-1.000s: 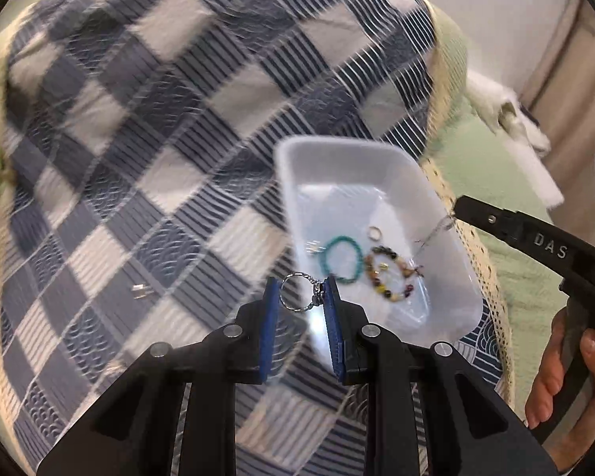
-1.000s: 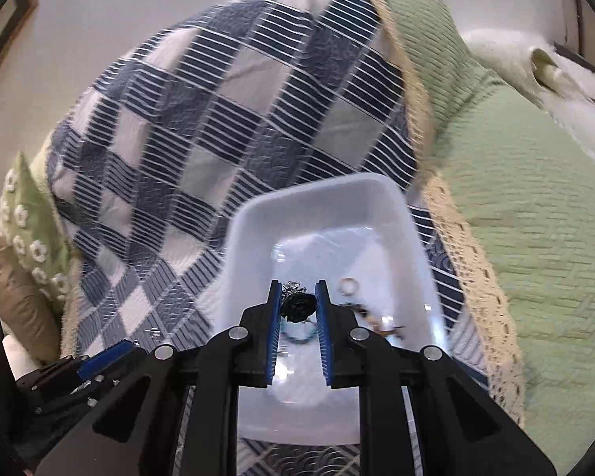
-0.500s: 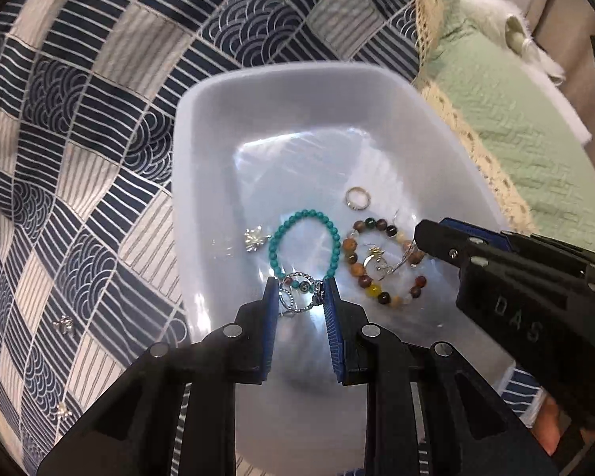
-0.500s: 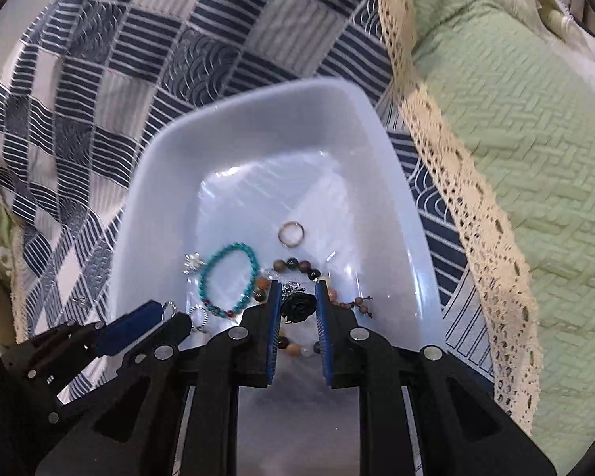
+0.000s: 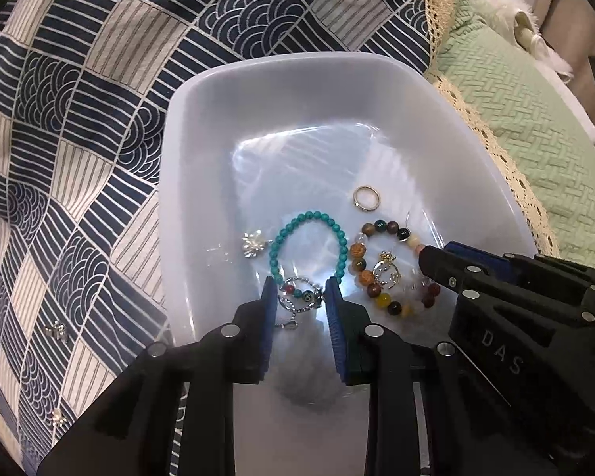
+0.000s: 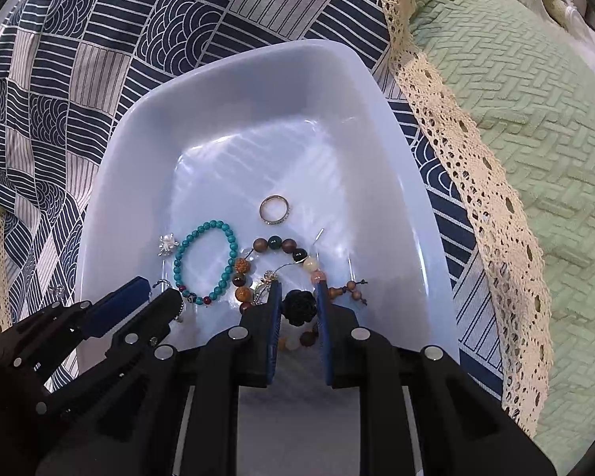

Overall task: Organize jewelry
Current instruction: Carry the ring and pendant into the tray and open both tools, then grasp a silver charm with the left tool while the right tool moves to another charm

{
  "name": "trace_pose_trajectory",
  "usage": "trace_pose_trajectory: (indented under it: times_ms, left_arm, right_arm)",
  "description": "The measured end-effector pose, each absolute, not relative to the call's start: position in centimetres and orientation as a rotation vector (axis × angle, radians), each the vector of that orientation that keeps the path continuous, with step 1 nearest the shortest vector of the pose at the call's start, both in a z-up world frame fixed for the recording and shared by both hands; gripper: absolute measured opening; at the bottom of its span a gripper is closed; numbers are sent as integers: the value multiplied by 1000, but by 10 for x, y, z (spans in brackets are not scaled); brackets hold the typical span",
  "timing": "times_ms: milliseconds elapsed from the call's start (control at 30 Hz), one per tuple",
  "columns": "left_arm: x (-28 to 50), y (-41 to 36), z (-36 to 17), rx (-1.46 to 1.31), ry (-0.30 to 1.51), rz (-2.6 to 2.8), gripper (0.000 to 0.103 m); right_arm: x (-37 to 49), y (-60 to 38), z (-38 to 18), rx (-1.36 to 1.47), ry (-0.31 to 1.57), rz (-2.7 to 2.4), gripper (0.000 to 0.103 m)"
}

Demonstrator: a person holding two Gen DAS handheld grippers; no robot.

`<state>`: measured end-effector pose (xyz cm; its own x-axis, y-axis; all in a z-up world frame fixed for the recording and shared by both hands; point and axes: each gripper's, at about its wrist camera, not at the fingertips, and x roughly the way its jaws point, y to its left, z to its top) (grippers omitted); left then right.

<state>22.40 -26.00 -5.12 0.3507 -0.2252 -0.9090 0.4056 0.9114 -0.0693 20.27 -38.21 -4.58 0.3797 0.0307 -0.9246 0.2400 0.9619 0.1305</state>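
A white plastic tray (image 5: 186,150) (image 6: 361,91) lies on a blue patterned quilt. It holds a turquoise bead bracelet (image 5: 339,238) (image 6: 202,230), a multicolour bead bracelet (image 5: 361,254) (image 6: 281,244), a gold ring (image 5: 365,197) (image 6: 274,208) and a silver flower charm (image 5: 253,242) (image 6: 166,244). My left gripper (image 5: 300,297) is shut on a silver chain bracelet with coloured beads (image 5: 301,295), low inside the tray. My right gripper (image 6: 297,305) is shut on a black flower-shaped piece (image 6: 299,306) just above the multicolour bracelet.
Small silver earrings (image 5: 56,330) (image 5: 59,418) lie on the quilt (image 5: 79,119) left of the tray. A green bedspread (image 6: 535,158) with a lace border lies to the right. The right gripper body (image 5: 535,317) is close beside my left one.
Both grippers have come down and forward from above the quilt into the tray, each still holding its piece. The tray now fills both views.
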Motion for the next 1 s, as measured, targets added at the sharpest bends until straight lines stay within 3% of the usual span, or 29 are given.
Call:
trace_pose_trajectory:
  times_ms: [200,233,333,367,500,600,667,867,1000]
  left_arm:
    - [220,-256,-45,163,1138,-409,32]
    - [220,-256,-43,162,1131,-401,35]
    - [217,-244,-28,135,1106,-395,40]
    - [217,-240,-24,129,1098,-391,47]
    - [207,-217,4,92,1046,-386,48]
    - [196,-191,28,59,1007,-386,51]
    - [190,-173,43,44,980,-377,63]
    - [166,-96,78,22,910,-302,75]
    - [153,-43,76,8,909,-230,83]
  right_arm:
    - [205,-386,-43,273,1176,-134,19]
    - [204,-386,-41,266,1170,-139,22]
    - [198,-389,-32,251,1134,-165,43]
    - [197,-389,-28,259,1122,-163,44]
    - [187,-383,-11,283,1077,-120,45]
    - [178,-367,7,245,1021,-99,53]
    - [171,-353,18,219,986,-72,57]
    - [152,-287,48,123,894,31,78]
    - [144,-246,47,74,889,80,81]
